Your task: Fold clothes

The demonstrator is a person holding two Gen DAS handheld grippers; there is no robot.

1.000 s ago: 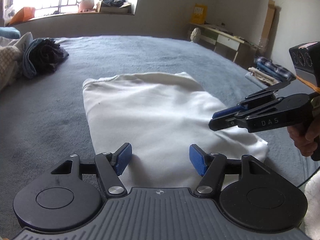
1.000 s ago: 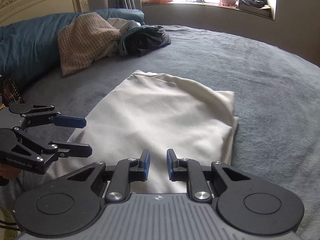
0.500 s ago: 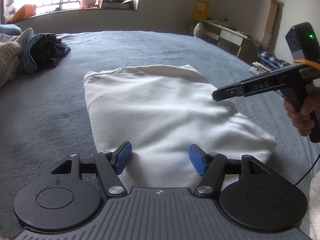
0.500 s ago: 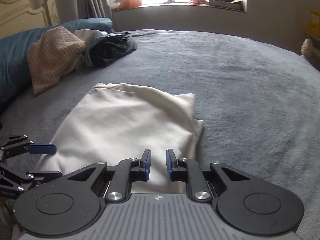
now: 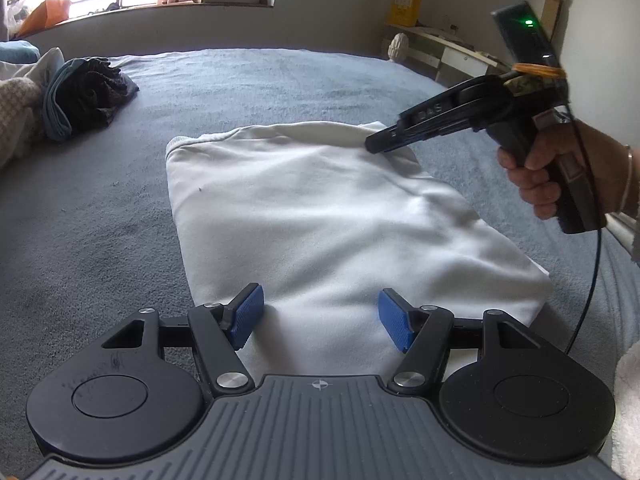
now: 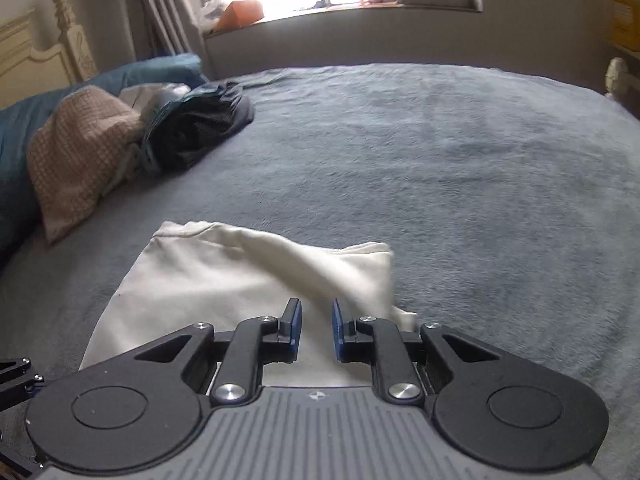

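The white garment [image 5: 320, 216] lies folded into a rough rectangle on the grey bedspread [image 5: 100, 220], near the front edge of the bed. The left gripper [image 5: 320, 316] hovers over its near edge with jaws well apart and nothing between them. The right gripper [image 6: 316, 326] sits above the far right corner, jaws drawn nearly together with a narrow gap showing; no cloth is caught in that gap.

Risks noted:
- The far right corner is rumpled and layered. A pinch there may take only the top layer, so the fold beneath would slide apart on lifting.
- The narrow right jaws may push the cloth ahead instead of taking it, unless opened first.
- The left jaws, set wide, may gather excess fabric and crease the near edge.
- Uneven lifting by the two hands would skew the next fold.
- The plush bedspread may drag on the underside.
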